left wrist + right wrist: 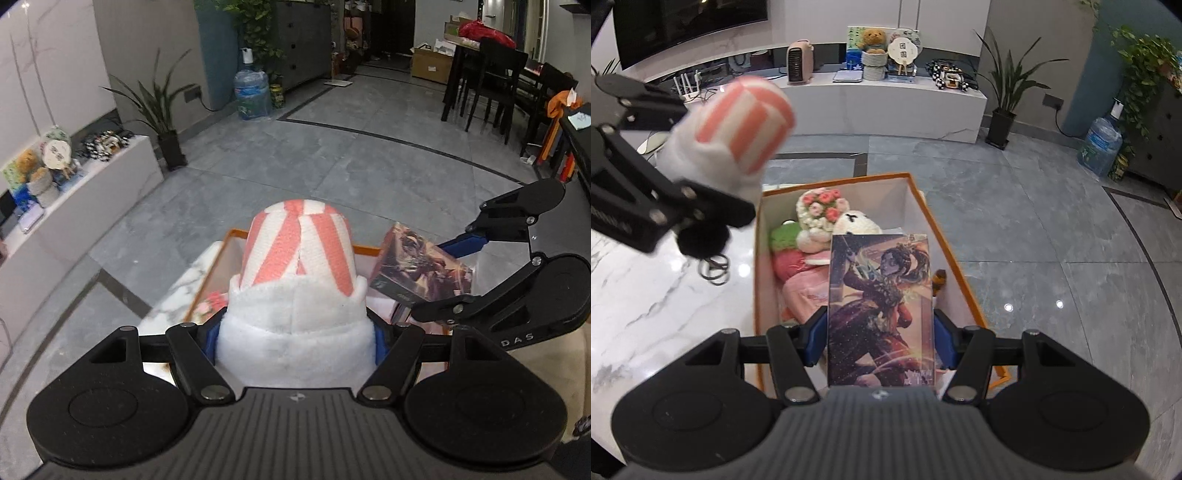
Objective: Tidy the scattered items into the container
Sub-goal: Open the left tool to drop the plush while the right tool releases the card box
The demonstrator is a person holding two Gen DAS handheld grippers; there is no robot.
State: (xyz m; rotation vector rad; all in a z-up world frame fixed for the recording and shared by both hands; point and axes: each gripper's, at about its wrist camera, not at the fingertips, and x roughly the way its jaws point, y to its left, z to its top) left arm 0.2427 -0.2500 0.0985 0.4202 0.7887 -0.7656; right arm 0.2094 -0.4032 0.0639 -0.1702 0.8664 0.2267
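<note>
A white furry plush with a pink-and-white striped top (pixel 295 258) sits between the blue pads of my left gripper (pixel 295 332), which is shut on it. It hangs over the left edge of the orange-rimmed white box (pixel 236 232). My right gripper (pixel 881 332) is shut on a flat box with a painted figure (pixel 882 306), held above the open container (pixel 879 199). The right wrist view shows the left gripper (pixel 683 155) and the striped plush (pixel 746 122) at the upper left. In the left wrist view the right gripper (pixel 443 277) and its picture box (pixel 417 269) are at the right.
The container holds several soft toys, among them a flower plush (pixel 818 206) and pink cloth (pixel 805 291). It stands at the edge of a marble table (pixel 665 288). A black pompom with rings (pixel 701 240) hangs under the left gripper. Grey tiled floor (pixel 1052 240) lies beyond.
</note>
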